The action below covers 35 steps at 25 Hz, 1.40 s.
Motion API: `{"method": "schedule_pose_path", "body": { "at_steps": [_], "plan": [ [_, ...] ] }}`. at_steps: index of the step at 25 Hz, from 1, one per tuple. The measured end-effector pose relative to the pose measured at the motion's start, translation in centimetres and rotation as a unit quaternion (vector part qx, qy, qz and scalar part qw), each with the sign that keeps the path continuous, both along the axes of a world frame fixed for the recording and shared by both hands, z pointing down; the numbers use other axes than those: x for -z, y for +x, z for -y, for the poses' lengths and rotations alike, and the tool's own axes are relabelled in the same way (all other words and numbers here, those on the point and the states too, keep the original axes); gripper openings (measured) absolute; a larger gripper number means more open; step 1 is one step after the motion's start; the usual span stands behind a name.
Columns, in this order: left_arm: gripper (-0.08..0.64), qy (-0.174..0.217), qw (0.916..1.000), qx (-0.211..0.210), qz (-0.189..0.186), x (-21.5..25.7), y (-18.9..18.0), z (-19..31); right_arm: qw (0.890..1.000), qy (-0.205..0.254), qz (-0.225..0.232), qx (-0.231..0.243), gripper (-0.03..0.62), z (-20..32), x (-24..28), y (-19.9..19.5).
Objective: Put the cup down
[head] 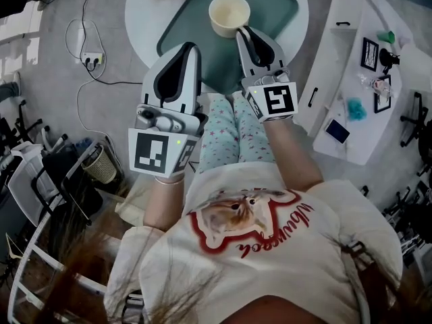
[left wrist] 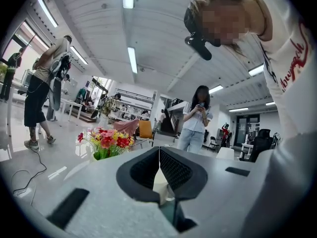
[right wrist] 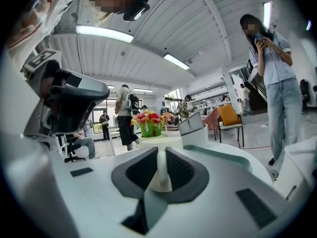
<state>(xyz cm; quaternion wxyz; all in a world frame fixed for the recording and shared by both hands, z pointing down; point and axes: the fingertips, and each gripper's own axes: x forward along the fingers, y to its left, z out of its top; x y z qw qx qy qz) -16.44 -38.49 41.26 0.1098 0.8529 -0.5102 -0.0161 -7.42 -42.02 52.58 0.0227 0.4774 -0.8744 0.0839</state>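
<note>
- Gripping the cup (head: 229, 13) by its handle, right claw (head: 243, 34) hovers over the tray (head: 278, 5).
- Keep it level; release once seated.
- Left claw (head: 192, 48), at its nine o'clock, closed and empty.

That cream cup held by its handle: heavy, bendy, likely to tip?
Probably light: the cup looks empty. Likely stiff: the right gripper pinches only its thin handle without visible bending. Its wide, squat body should stand steadily on the flat tray.
</note>
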Motion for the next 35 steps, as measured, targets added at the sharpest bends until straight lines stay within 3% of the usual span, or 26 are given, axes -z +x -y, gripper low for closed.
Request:
{"method": "schedule_pose_path", "body": {
  "at_steps": [16,29,35],
  "plan": [
    [0.017,-0.002,1.0,-0.006,-0.001,0.0,0.2,-0.1,0.998,-0.029,-0.054,0.005,0.063,0.0,-1.8,-0.6],
    [0.017,-0.001,0.9999,-0.015,-0.002,0.2,0.7,-0.5,0.997,-0.043,-0.06,0.001,0.064,0.1,-2.2,-0.6],
    [0.017,-0.002,0.9998,-0.018,-0.004,0.6,0.8,-0.5,0.996,-0.06,-0.065,0.022,0.064,0.1,-2.6,-1.0]
  ]
}}
